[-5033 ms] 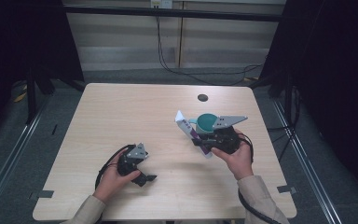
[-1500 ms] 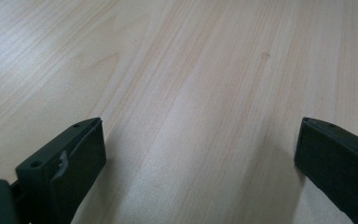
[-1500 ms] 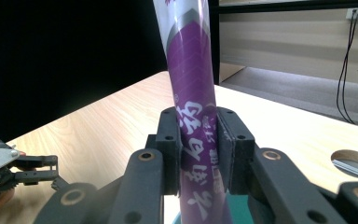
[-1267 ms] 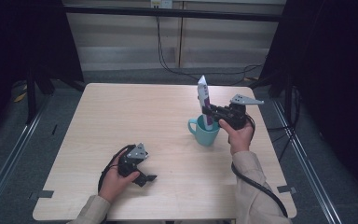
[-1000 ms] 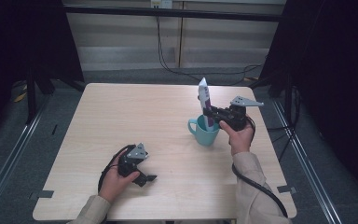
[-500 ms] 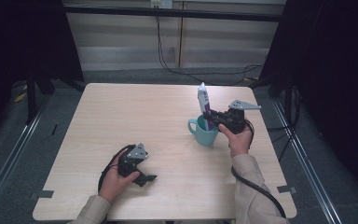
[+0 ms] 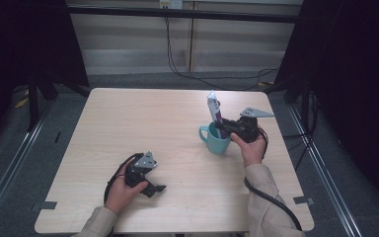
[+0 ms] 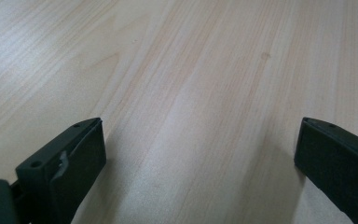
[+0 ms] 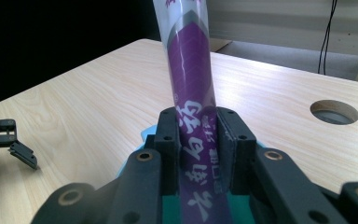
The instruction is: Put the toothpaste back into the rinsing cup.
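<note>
A purple and white tube (image 7: pixel 212 108) stands nearly upright with its lower end inside a teal mug (image 7: pixel 216 143) right of the table's middle. My right gripper (image 7: pixel 221 126) is shut on the tube just above the mug's rim. In the right gripper view the tube (image 9: pixel 191 84) rises between the black jaws of that gripper (image 9: pixel 196 140), and the teal mug (image 9: pixel 149 136) shows just beneath them. My left gripper (image 7: pixel 154 189) rests on the table near the front left, open, with bare wood between its fingers (image 8: pixel 74 158).
The light wooden table (image 7: pixel 128 123) has a round cable hole (image 9: pixel 334 112) behind the mug. The left gripper (image 9: pixel 7 137) shows far off in the right gripper view. Dark curtains and metal rails flank the table.
The right gripper has brought the tube upright and lowered it into the mug, sinking a little over the last second. The left gripper has stayed put.
</note>
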The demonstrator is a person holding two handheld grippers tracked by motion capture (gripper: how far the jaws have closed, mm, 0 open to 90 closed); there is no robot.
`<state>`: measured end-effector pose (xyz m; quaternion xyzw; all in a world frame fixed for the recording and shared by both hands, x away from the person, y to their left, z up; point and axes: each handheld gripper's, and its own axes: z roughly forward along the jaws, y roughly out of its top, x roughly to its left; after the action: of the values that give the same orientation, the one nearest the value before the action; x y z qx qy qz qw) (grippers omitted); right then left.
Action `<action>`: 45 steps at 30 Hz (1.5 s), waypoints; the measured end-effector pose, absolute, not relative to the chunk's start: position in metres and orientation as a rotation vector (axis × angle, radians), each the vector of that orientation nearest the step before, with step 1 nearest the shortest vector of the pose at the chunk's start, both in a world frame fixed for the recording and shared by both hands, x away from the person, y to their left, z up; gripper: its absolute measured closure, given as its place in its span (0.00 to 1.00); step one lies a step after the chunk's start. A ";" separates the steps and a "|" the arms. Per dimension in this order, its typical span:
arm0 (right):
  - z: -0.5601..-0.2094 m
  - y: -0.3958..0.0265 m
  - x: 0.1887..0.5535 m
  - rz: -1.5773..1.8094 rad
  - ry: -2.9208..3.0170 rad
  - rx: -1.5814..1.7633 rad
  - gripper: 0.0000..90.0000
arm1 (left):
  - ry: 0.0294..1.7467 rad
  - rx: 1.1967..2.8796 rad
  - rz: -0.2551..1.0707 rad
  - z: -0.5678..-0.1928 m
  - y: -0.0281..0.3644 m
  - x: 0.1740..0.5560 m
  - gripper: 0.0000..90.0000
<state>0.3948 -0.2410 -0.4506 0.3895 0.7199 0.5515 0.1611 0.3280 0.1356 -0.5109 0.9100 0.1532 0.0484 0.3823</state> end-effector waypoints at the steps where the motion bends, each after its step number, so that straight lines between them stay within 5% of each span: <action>1: -0.451 -0.241 0.395 1.573 2.059 1.111 0.79 | 0.390 2.320 0.123 -0.511 0.136 0.328 0.02; 45: -0.443 -0.246 0.391 1.546 2.068 1.101 0.78 | 0.388 2.320 0.123 -0.511 0.136 0.328 0.02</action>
<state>0.3910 -0.2460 -0.4428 0.3869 0.7263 0.5432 0.1665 0.3279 0.1355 -0.5109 0.9099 0.1521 0.0484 0.3830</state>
